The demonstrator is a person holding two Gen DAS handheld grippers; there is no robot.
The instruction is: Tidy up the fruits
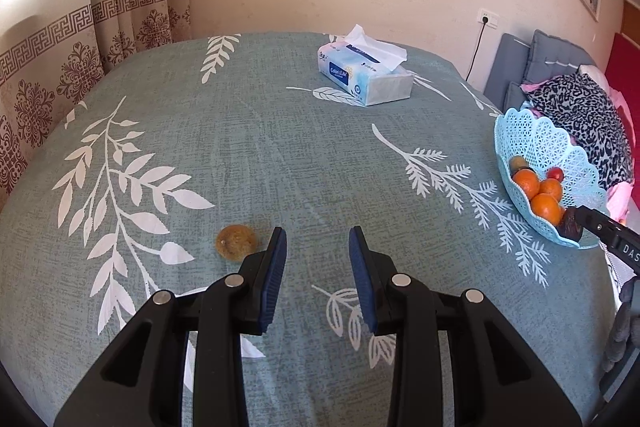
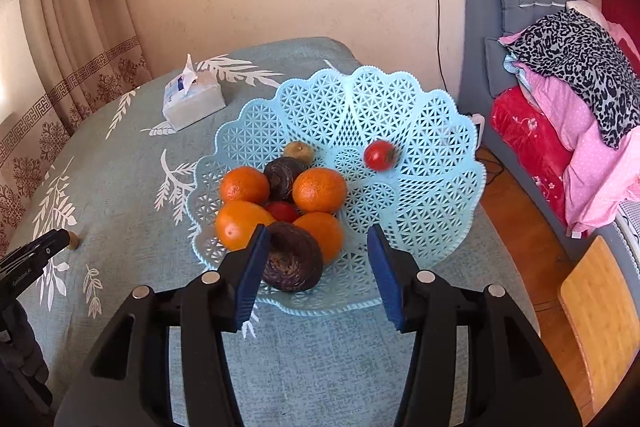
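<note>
A brown kiwi lies on the green leaf-print tablecloth, just left of my open, empty left gripper. A light blue lattice basket stands at the table's right edge; it also shows in the left wrist view. It holds several oranges, two dark wrinkled fruits, a kiwi and two small red tomatoes. My right gripper is open and empty, at the basket's near rim above a dark fruit. The left gripper's tip shows in the right wrist view.
A tissue pack lies at the far side of the table. Curtains hang on the left. A grey bed with piled bedding stands to the right. A wooden stool is near the table's right edge.
</note>
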